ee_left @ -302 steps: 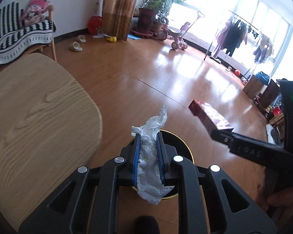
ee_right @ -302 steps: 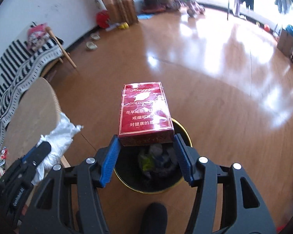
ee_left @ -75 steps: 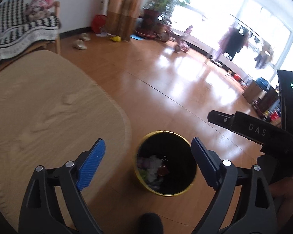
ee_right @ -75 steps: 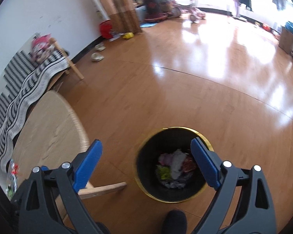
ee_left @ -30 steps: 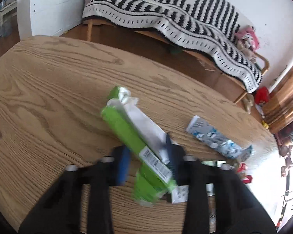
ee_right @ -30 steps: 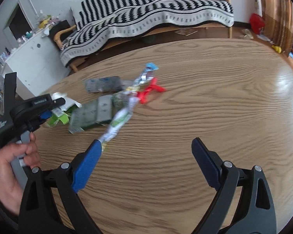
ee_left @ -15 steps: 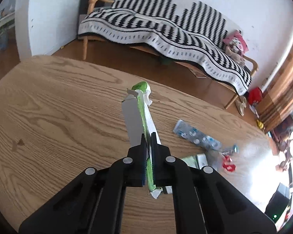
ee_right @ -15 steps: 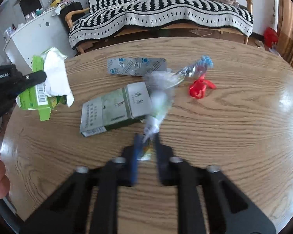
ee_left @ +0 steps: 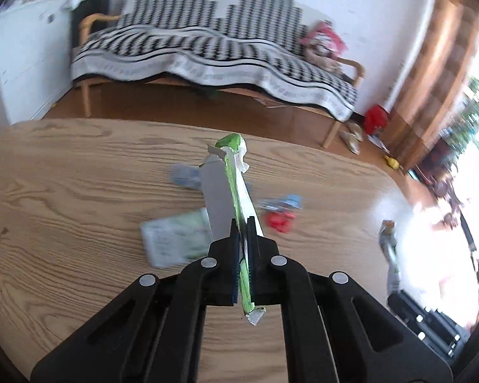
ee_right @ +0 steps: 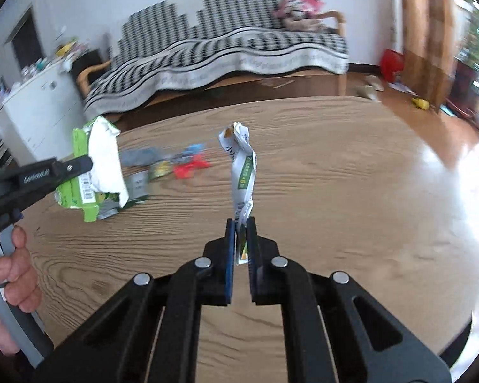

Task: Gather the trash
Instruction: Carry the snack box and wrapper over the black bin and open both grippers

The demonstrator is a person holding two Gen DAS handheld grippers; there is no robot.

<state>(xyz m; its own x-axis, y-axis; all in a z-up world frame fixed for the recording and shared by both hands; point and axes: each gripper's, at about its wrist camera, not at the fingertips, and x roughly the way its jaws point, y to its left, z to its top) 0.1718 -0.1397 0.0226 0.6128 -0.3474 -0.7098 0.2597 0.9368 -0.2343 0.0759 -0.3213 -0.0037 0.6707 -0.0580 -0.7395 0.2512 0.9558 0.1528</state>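
My left gripper (ee_left: 243, 226) is shut on a flattened green and white carton (ee_left: 230, 178), held edge-on above the wooden table (ee_left: 79, 198). The same carton shows in the right wrist view (ee_right: 92, 166), pinched by the left gripper (ee_right: 79, 164). My right gripper (ee_right: 240, 223) is shut on a twisted white wrapper with a green label (ee_right: 244, 166), lifted off the table. Left on the table are a pale green pack (ee_left: 175, 239), a red scrap (ee_left: 279, 221), a blue wrapper (ee_left: 285, 202) and a blister pack (ee_left: 183, 175).
A sofa with a black and white striped blanket (ee_left: 207, 54) stands behind the table. A white cabinet (ee_right: 38, 108) is at the far left. The table's rounded right edge (ee_left: 399, 191) drops to wooden floor. Curtains and plants are at the far right.
Both grippers have lifted and swung right with their trash. The right gripper, blurred half a second ago, now clearly holds the wrapper off the table.
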